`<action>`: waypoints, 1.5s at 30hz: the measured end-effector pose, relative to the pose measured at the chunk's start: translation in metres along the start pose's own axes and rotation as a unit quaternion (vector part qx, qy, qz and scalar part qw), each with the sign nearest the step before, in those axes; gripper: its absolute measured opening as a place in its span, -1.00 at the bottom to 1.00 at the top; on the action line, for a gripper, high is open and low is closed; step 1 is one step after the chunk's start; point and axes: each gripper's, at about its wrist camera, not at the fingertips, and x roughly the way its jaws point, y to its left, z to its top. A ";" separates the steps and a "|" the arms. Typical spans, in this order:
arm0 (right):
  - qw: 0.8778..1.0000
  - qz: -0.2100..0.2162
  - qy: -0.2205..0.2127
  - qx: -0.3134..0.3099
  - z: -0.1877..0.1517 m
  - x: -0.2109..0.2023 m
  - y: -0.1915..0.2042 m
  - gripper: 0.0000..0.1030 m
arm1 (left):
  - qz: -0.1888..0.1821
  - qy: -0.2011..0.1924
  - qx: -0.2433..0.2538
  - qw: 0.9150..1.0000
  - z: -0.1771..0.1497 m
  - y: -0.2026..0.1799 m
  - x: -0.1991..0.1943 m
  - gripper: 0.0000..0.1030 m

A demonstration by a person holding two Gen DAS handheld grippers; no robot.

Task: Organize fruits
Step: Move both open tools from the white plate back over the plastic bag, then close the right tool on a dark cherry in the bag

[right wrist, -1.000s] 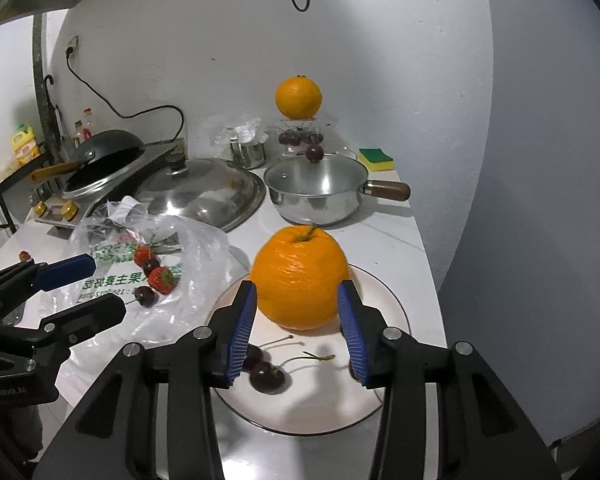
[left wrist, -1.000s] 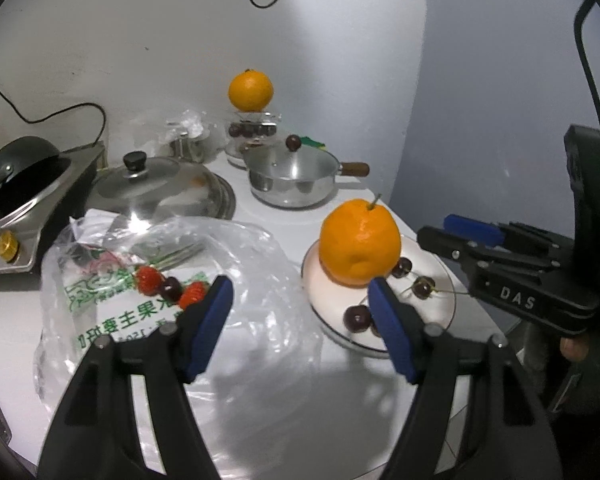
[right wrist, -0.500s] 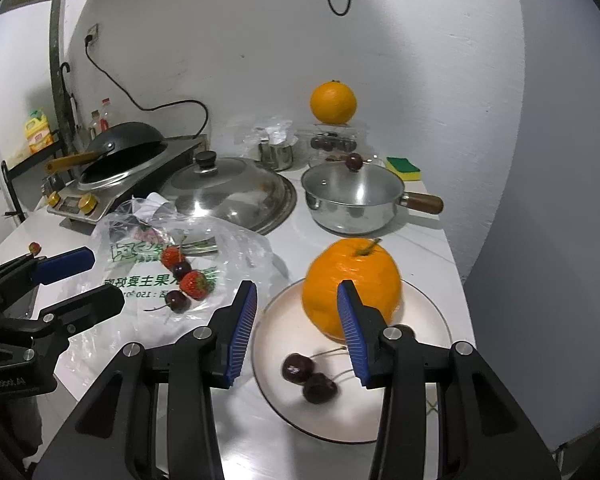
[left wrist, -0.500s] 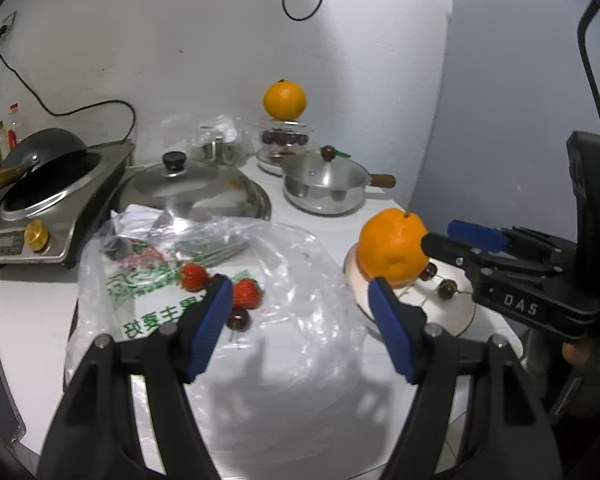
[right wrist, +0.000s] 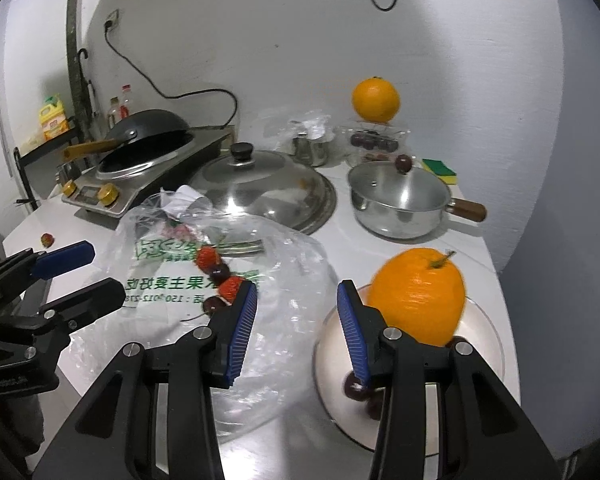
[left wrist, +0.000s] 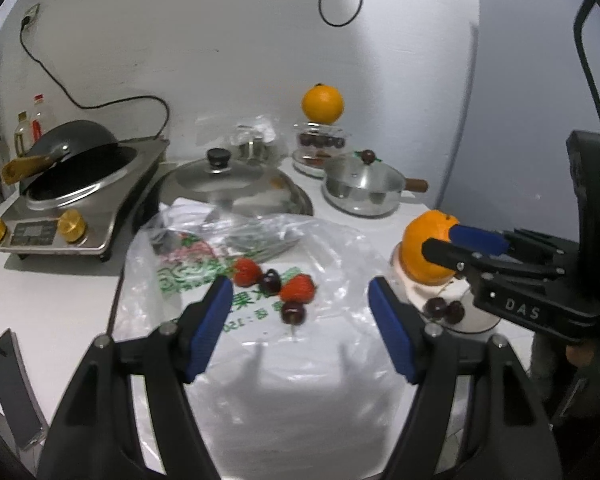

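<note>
At frame centre, left wrist view: strawberries (left wrist: pixel 247 272) and cherries (left wrist: pixel 293 312) lay on the plastic bag (left wrist: pixel 300 360).
Left gripper (left wrist: pixel 300 300): jaws spread, empty.
Right gripper (right wrist: pixel 296 312): jaws spread, empty.
Lower right, right wrist view: orange (right wrist: pixel 418 295) sat on the plate (right wrist: pixel 484 328).

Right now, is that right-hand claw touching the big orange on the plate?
Apart. The right wrist view shows the right gripper open, with the orange outside its right finger and bare plate between them.
</note>
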 end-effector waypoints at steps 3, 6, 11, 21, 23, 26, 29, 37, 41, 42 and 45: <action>1.000 0.005 0.002 -0.005 0.002 0.004 0.008 -0.14 | 0.006 0.000 -0.006 1.000 -0.002 0.008 0.000 0.39; 1.000 0.008 0.005 -0.008 0.003 0.008 0.013 -0.14 | 0.010 0.001 -0.010 1.000 -0.003 0.015 0.001 0.39; 1.000 0.019 0.010 -0.010 0.002 0.016 0.020 -0.14 | 0.018 0.002 -0.015 1.000 -0.006 0.024 0.003 0.39; 0.999 0.036 0.031 -0.019 -0.001 0.042 0.034 -0.14 | 0.029 0.014 -0.032 0.999 -0.012 0.045 0.017 0.39; 0.998 0.039 0.036 -0.022 -0.001 0.048 0.038 -0.14 | 0.030 0.015 -0.036 0.999 -0.013 0.050 0.020 0.39; 0.998 0.044 0.043 -0.026 -0.001 0.056 0.045 -0.14 | 0.037 0.017 -0.036 0.999 -0.015 0.056 0.023 0.39; 0.997 0.050 0.052 -0.029 -0.002 0.067 0.052 -0.14 | 0.052 0.017 -0.028 0.998 -0.017 0.060 0.025 0.39; 0.995 0.062 0.073 -0.033 -0.005 0.088 0.069 -0.14 | 0.050 0.018 -0.035 0.998 -0.020 0.075 0.030 0.39; 0.994 0.064 0.083 -0.031 -0.007 0.098 0.074 -0.14 | 0.052 0.024 -0.044 0.997 -0.023 0.084 0.036 0.39; 0.994 0.066 0.086 -0.029 -0.008 0.100 0.075 -0.14 | 0.052 0.025 -0.046 0.997 -0.023 0.086 0.037 0.39; 0.993 0.067 0.094 -0.023 -0.011 0.108 0.076 -0.14 | 0.051 0.028 -0.048 0.997 -0.026 0.090 0.039 0.39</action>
